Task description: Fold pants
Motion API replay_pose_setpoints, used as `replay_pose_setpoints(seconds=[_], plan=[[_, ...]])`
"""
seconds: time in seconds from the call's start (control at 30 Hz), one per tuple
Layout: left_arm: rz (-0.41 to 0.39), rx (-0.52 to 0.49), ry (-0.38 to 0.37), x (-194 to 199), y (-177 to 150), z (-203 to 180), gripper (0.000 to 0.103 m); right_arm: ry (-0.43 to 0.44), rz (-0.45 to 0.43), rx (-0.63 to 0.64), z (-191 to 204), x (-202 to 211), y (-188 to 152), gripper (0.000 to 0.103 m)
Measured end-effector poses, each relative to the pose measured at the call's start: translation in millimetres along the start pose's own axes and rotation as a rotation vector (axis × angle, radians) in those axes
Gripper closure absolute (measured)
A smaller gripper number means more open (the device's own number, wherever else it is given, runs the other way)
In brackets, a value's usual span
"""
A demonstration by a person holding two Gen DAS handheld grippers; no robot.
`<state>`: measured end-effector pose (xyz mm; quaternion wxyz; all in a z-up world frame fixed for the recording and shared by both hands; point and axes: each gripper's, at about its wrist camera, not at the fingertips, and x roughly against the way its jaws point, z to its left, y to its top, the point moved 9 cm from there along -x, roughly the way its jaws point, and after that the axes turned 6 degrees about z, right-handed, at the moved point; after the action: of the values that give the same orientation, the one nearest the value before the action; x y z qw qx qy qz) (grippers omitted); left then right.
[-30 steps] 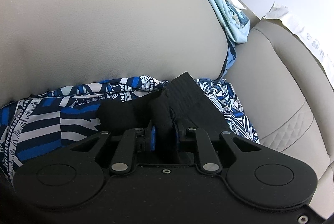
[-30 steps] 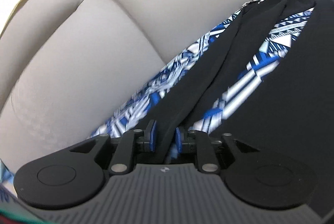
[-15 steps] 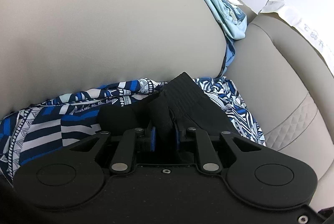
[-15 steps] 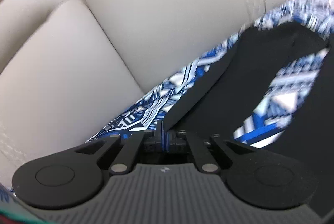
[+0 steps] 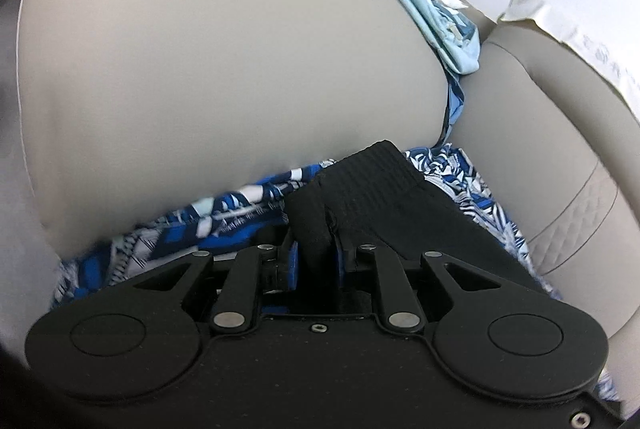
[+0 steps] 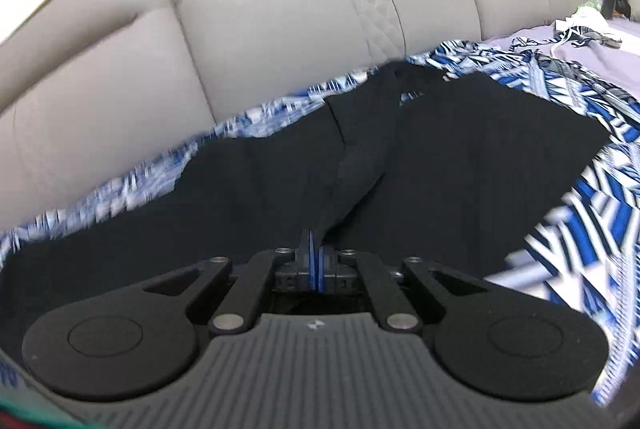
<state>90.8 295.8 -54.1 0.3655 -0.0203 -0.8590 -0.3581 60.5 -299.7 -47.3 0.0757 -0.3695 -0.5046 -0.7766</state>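
On a beige sofa (image 6: 280,9) with a patterned cloth (image 6: 580,197), both grippers, left gripper (image 5: 316,261) and right gripper (image 6: 315,261), pinch black pants (image 6: 460,149) between their jaws.

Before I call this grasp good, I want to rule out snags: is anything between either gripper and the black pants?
Nothing visible. The left gripper has its jaws shut on the black pants at the ribbed waistband; the right gripper pinches a fold. The patterned blue cloth only lies underneath.

right claw (image 6: 314,261) pinched fully closed on black pants (image 6: 460,157), fabric now spread wide, sofa back (image 6: 280,13) farther off
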Motion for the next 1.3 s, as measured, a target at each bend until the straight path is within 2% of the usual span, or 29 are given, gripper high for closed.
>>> replay_pose_setpoints(seconds=[0.1,0.23,0.27,0.3,0.37,0.5,0.6,0.7,0.83,1.0,1.3], plan=[[-0.016,-0.047,0.016,6,-1,-1,0.087,-0.008,0.015,0.010,-9,2,-13,0.098],[-0.011,-0.053,0.049,4,-6,3,0.086,-0.066,-0.014,0.024,-15,-8,1,0.094],[-0.012,-0.057,0.056,3,-6,4,0.086,-0.084,-0.017,0.030,-17,-14,5,0.087],[-0.016,-0.065,0.064,2,-6,3,0.085,-0.107,-0.027,0.034,-20,-19,10,0.086],[-0.022,-0.091,0.079,1,-6,1,0.084,-0.147,-0.045,0.062,-25,-32,22,0.076],[-0.016,-0.088,0.074,-1,-7,2,0.083,-0.223,-0.071,0.123,-37,-58,48,0.073],[-0.002,-0.055,0.050,-5,-4,6,0.082,-0.242,-0.074,0.103,-52,-75,68,0.072],[-0.010,-0.081,0.056,-6,-5,4,0.082,-0.259,-0.078,0.094,-68,-88,82,0.072],[-0.045,-0.155,0.089,-5,-9,-1,0.080,-0.263,-0.074,0.001,-103,-91,97,0.072],[-0.072,-0.202,0.119,-6,-10,-6,0.079,-0.262,-0.077,-0.112,-150,-81,97,0.073],[-0.018,-0.221,0.105,-9,-4,-7,0.079,-0.290,-0.095,-0.241,-226,-52,86,0.074]])
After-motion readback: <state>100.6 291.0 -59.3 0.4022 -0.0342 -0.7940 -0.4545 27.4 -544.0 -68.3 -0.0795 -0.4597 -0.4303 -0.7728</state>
